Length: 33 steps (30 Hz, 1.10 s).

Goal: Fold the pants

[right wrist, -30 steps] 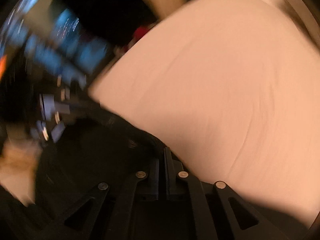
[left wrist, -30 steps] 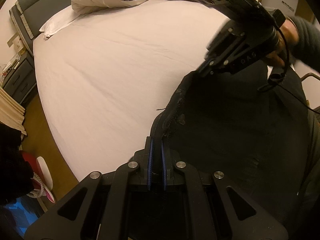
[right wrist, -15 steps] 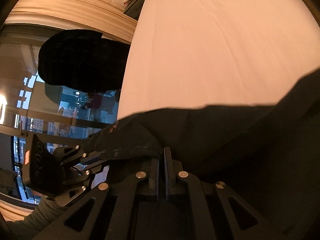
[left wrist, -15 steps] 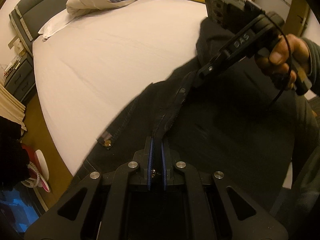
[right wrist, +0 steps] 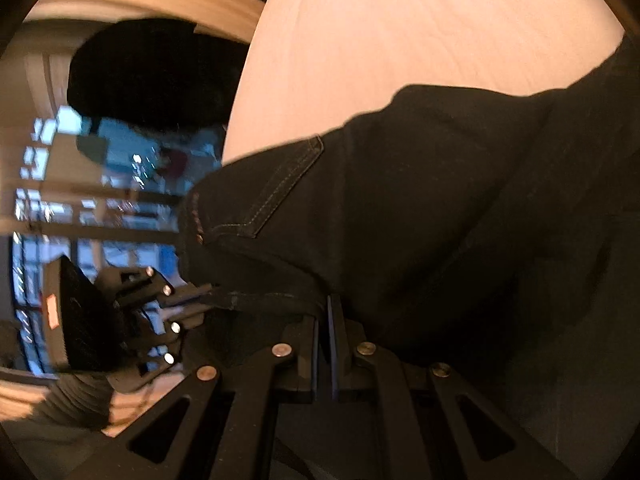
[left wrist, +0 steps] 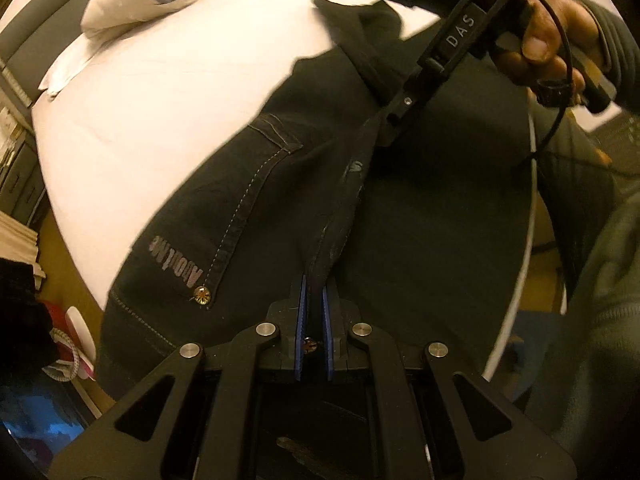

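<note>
Now the black pants (left wrist: 248, 216) are spread much further over the white bed (left wrist: 160, 92) than a second ago, when only a bunched dark edge showed by the left gripper (left wrist: 313, 300). A pocket with pale stitching, a printed label and a brass rivet have come into view on the side toward the bed's edge, so the waist end has been drawn out and laid flatter. The left gripper is clamped on the waistband edge, with a fold of cloth rising from between its blue pads (left wrist: 303, 320). The right gripper (left wrist: 390, 114), held in the person's hand (left wrist: 544, 40), pinches the same edge further along, and in its own view the cloth runs straight into its closed jaws. The stretch of band between the two looks fairly taut. One part of the pants still lies rumpled toward the pillows (left wrist: 132, 4). I'd judge this as the laying-out stage: the pants are nearly flat on the bed, and the fold proper is not yet made.
</note>
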Available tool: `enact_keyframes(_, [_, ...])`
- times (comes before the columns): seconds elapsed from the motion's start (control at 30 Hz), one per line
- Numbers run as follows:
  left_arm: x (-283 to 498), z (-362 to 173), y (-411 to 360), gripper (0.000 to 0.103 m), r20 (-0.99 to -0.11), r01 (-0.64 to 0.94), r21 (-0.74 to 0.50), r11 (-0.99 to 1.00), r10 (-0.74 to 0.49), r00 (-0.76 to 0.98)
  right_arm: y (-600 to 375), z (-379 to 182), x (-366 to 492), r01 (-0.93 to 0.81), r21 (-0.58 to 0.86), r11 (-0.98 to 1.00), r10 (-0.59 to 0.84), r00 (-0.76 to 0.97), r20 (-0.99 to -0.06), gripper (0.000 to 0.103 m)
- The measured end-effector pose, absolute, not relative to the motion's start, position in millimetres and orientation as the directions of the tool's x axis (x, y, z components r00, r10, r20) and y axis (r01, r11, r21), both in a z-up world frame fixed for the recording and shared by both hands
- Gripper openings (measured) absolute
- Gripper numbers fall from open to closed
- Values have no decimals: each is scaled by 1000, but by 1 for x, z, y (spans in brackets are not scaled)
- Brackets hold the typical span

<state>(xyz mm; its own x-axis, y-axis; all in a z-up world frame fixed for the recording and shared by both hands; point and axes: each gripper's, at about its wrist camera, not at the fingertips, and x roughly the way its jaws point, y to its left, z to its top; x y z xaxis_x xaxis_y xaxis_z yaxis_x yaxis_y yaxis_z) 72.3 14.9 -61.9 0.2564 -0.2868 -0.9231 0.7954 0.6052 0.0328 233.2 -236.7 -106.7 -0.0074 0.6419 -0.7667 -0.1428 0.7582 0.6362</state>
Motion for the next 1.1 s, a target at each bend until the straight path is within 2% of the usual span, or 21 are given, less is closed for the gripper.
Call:
enact_keyframes(0.3, [75, -77, 0, 6, -941, 838, 44, 544, -259, 217, -211, -87, 226, -368, 430, 824, 468, 15, -884, 5])
enact_keyframes(0.53, [79, -73, 4, 6, -944, 854, 11, 520, -277, 181, -237, -86, 215, -382, 412, 827, 455, 25, -890, 5])
enact_keyframes(1.1, [114, -88, -2, 6, -937, 880, -86, 467, -337, 87, -210, -85, 192, -483, 271, 833, 349, 77, -934, 5])
